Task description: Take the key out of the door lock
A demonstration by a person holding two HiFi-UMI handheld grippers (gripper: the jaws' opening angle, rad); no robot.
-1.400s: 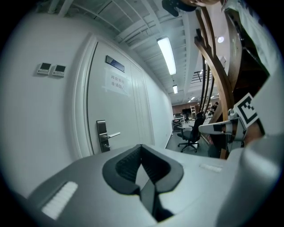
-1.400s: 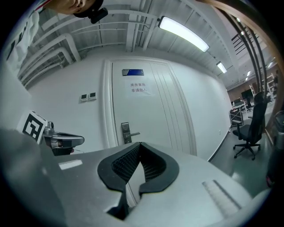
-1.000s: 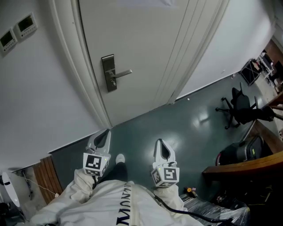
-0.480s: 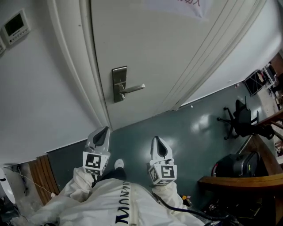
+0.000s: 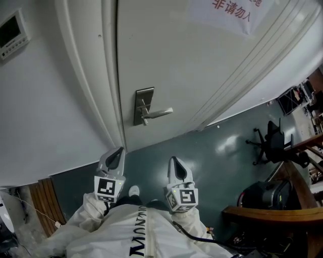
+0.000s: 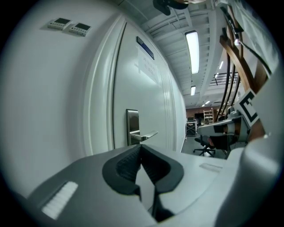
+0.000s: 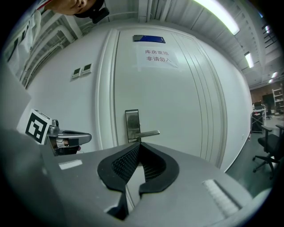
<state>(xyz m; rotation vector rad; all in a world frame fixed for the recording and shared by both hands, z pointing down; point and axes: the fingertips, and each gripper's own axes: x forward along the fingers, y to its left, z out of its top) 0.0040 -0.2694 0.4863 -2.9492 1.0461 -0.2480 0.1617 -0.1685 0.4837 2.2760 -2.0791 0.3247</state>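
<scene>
Grey-green floor [image 5: 212, 161] meets white door [image 5: 202, 65] with lock plate [image 5: 144, 103] and lever handle [image 5: 160, 113], office chair [image 5: 270, 146] off right; left gripper [image 5: 119, 152] and right gripper [image 5: 175, 164] both pressed together, empty, well apart from lock plate.

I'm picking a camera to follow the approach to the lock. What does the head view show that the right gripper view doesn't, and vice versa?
Head view only: the person's white sleeves, a shoe and a wooden desk.
Right gripper view only: the blue plate above the door, and how the right gripper stands, with its fingers together and nothing between them.
Both: the door, its lock plate, lever handle, paper sign, the left gripper and an office chair.
</scene>
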